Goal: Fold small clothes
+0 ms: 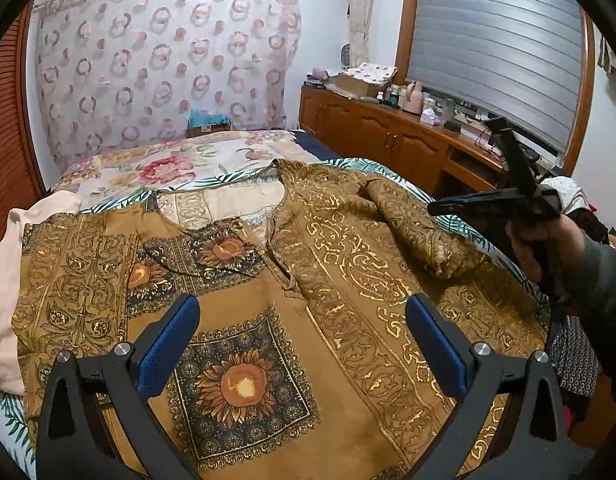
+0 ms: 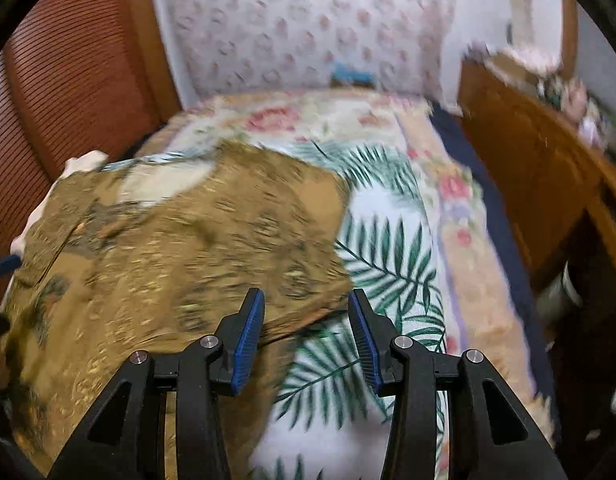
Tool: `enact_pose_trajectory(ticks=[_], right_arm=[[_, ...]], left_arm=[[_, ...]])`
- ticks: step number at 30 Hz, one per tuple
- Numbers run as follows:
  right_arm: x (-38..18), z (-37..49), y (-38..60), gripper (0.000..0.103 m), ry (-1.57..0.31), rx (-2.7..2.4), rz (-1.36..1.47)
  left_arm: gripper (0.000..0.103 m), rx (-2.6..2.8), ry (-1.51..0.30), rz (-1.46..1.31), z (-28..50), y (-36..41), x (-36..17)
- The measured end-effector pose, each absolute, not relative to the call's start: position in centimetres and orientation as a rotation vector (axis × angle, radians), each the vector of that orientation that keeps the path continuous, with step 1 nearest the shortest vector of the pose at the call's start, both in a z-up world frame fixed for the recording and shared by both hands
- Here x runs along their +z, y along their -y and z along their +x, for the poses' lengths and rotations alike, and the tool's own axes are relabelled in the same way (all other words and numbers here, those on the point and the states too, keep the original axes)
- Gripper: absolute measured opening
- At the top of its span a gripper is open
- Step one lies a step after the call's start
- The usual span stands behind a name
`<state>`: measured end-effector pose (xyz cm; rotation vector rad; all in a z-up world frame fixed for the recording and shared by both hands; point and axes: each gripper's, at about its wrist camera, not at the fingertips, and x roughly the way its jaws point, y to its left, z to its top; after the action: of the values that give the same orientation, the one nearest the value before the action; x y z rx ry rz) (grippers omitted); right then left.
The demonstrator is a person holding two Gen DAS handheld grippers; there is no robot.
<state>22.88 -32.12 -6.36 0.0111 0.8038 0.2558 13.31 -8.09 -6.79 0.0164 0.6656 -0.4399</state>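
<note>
A brown tunic (image 1: pixel 244 292) with gold scrollwork and sunflower squares lies spread front-up on the bed. Its right sleeve (image 1: pixel 407 224) is folded inward across the chest. My left gripper (image 1: pixel 302 304) hovers open over the tunic's front, with nothing between its blue pads. In the right wrist view, which is blurred, my right gripper (image 2: pixel 306 296) stands open above the tunic's (image 2: pixel 168 240) right edge, where the cloth meets the palm-leaf sheet (image 2: pixel 387 248). Its pads hold nothing. A person's hand (image 1: pixel 547 248) grips that tool at the bed's right side.
A cream cloth (image 1: pixel 4 280) lies under the tunic's left side. A floral bedspread (image 1: pixel 168 160) covers the far half of the bed. Along the right runs a wooden cabinet (image 1: pixel 387 132) crowded with bottles and boxes. A reddish slatted door (image 2: pixel 68 60) stands at the left.
</note>
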Motion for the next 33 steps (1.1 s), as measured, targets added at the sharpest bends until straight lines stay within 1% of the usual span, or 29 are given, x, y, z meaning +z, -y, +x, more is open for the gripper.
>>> enact_pose_trajectory(ticks=[7, 8, 9, 10, 11, 13, 17, 24, 33], right_arm=[[-7.6, 25.5, 32.2, 0.045, -0.862, 0.252, 0.12], [-7.6, 25.6, 31.9, 0.041, -0.865, 0.258, 0.113], [-7.7, 25.6, 31.5, 0.03, -0.865, 0.253, 0.094], [-7.7, 25.6, 31.1, 0.023, -0.869, 0.249, 0.072], [-7.2, 25.6, 31.2, 0.014, -0.868, 0.253, 0.059], [-6.4, 25.6, 31.1, 0.008, -0.846, 0.265, 0.038], [-4.5, 24.3, 30.3, 0.006, -0.776, 0.306, 0.021], [-0.5, 21.8, 25.9, 0.006, -0.655, 0.433, -0.071], [0.2, 22.9, 19.7, 0.006, -0.633, 0.546, -0.165]], left_arm=[[0.103, -0.438, -0.68, 0.007, 13.3, 8.0, -7.3], [0.103, -0.438, -0.68, 0.008, 13.3, 8.0, -7.4], [0.103, -0.437, -0.681, 0.009, 13.3, 8.0, -7.4], [0.103, -0.436, -0.68, 0.01, 13.2, 7.9, -7.4], [0.103, -0.435, -0.68, 0.01, 13.2, 7.9, -7.4], [0.103, -0.432, -0.68, 0.005, 13.2, 7.8, -7.4], [0.103, -0.424, -0.679, -0.007, 13.2, 7.5, -7.3], [0.103, -0.402, -0.679, -0.024, 13.1, 6.6, -7.4], [0.103, -0.371, -0.667, -0.045, 13.0, 4.9, -7.2]])
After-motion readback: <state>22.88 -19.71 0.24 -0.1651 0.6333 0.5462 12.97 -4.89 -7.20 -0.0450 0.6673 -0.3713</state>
